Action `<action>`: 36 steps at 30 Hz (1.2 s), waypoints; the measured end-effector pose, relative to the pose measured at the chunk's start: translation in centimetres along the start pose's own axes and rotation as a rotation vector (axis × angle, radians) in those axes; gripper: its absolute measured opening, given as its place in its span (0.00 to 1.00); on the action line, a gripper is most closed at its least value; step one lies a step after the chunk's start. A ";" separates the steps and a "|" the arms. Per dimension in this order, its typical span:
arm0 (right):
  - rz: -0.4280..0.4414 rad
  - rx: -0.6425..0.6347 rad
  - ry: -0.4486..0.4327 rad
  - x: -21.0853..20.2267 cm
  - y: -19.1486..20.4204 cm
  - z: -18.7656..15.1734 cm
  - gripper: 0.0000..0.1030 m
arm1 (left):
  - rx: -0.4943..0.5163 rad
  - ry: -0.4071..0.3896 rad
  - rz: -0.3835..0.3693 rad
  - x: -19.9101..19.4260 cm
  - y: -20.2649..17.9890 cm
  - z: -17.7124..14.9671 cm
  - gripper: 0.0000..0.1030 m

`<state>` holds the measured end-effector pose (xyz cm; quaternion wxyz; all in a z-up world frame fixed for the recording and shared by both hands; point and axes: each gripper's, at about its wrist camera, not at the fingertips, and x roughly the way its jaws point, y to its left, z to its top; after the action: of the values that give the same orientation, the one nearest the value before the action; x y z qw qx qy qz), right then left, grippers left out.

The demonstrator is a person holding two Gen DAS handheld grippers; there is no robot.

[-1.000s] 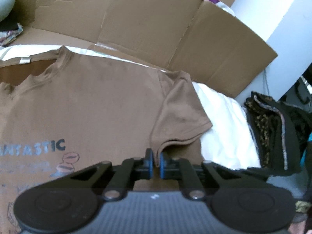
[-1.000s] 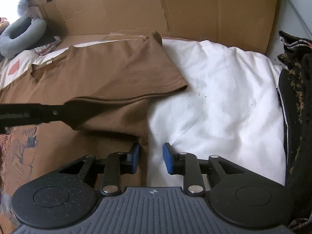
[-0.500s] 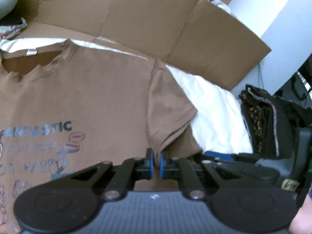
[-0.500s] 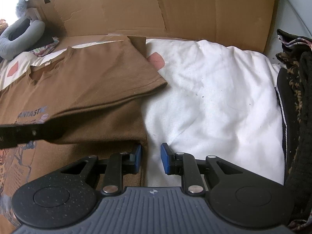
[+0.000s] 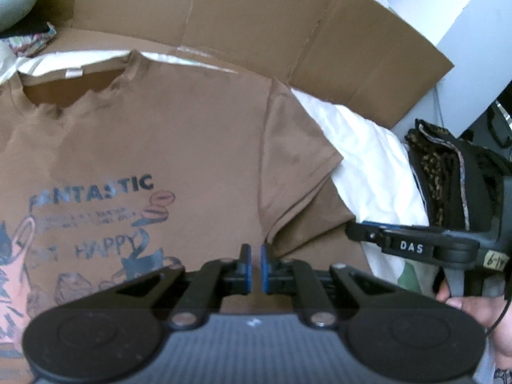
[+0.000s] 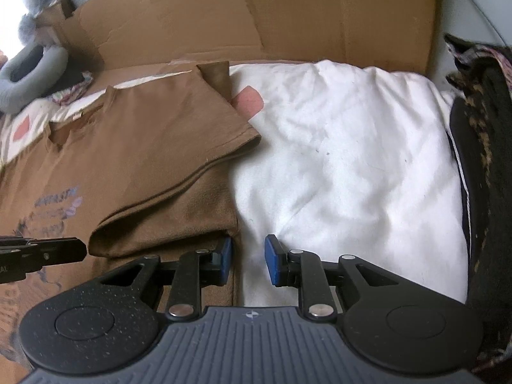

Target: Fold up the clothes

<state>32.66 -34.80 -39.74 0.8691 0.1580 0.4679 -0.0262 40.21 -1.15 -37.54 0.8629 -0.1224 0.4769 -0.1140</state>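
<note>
Swinging inward over the last second, the right sleeve (image 5: 297, 160) of the brown T-shirt (image 5: 166, 140) has come off the white duvet (image 6: 345, 160) and now lies folded across the shirt's own side, its hem running as a diagonal edge in the right wrist view. A pink patch on the bedding (image 6: 248, 100), covered a second ago, now shows beside the sleeve's far corner. The left hand-held gripper (image 5: 253, 268) has travelled with the cloth; its blue pads are nearly together, but whether fabric is still pinched between them I cannot tell, since the sleeve corner that sat at the pads earlier now lies just beyond them. The right hand-held gripper (image 6: 248, 260) has its pads apart, straddling the shirt's side edge where it meets the duvet, with nothing between them.

For the task, this reads as one sleeve turned in, a narrowing fold along the shirt's right side; the body is otherwise spread flat.

The shirt lies print-up on the bed, neckline toward the cardboard backing (image 5: 256, 22), with "FANTASTIC" and coffee drawings on the chest. Its cloth is soft and slightly rumpled near the collar. A stack of dark patterned garments (image 6: 480, 160) sits at the bed's right edge.
</note>
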 end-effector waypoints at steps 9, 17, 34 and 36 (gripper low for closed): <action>0.005 0.029 -0.031 -1.5 -0.7 -0.1 0.29 | 0.101 -0.041 -0.019 1.4 -2.4 2.9 0.12; 0.000 0.057 -0.059 -2.6 -1.3 -0.3 0.30 | 0.220 -0.085 -0.092 4.3 -6.7 5.7 0.33; -0.067 0.174 -0.108 -2.9 -3.7 -1.4 0.35 | 0.345 0.012 -0.037 12.0 -11.1 7.9 0.36; -0.069 0.184 -0.110 -2.9 -3.8 -1.3 0.35 | 0.345 0.037 -0.020 12.8 -10.9 7.6 0.37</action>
<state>29.25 -38.28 -38.98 0.8739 0.2194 0.4203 -0.1075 52.40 -14.68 -40.31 0.8612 0.0248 0.4646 -0.2048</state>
